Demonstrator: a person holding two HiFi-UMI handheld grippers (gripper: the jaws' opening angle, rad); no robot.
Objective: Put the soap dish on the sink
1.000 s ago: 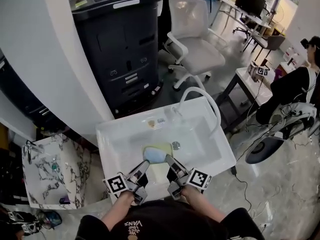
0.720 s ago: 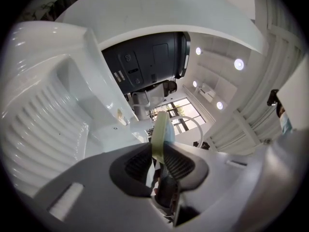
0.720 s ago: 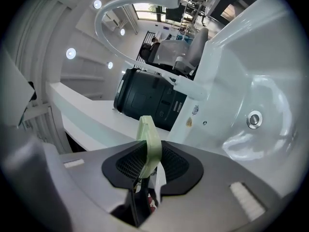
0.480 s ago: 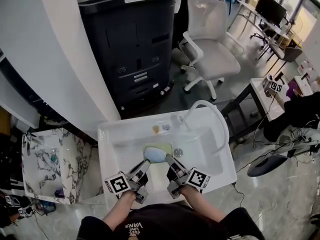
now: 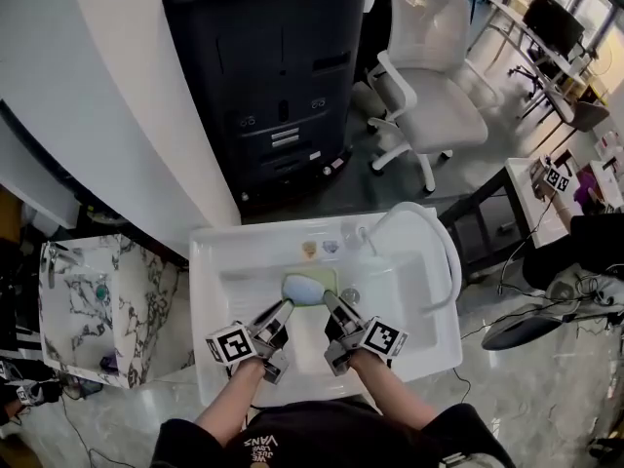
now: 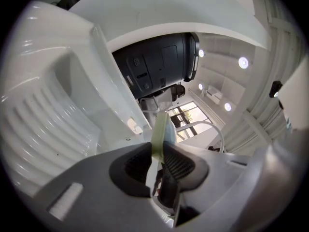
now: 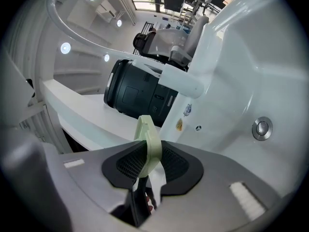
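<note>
The pale green rectangular plastic soap dish point(image 5: 327, 280), carrying a light blue oval soap bar point(image 5: 300, 291), is held over the basin of the white rectangular sink point(image 5: 207, 261), just beside the round metal drain point(image 5: 350, 295). The left gripper point(image 5: 282, 310) clamps the dish's left edge between its black pads. The right gripper point(image 5: 330, 307) clamps the right edge likewise.
</note>
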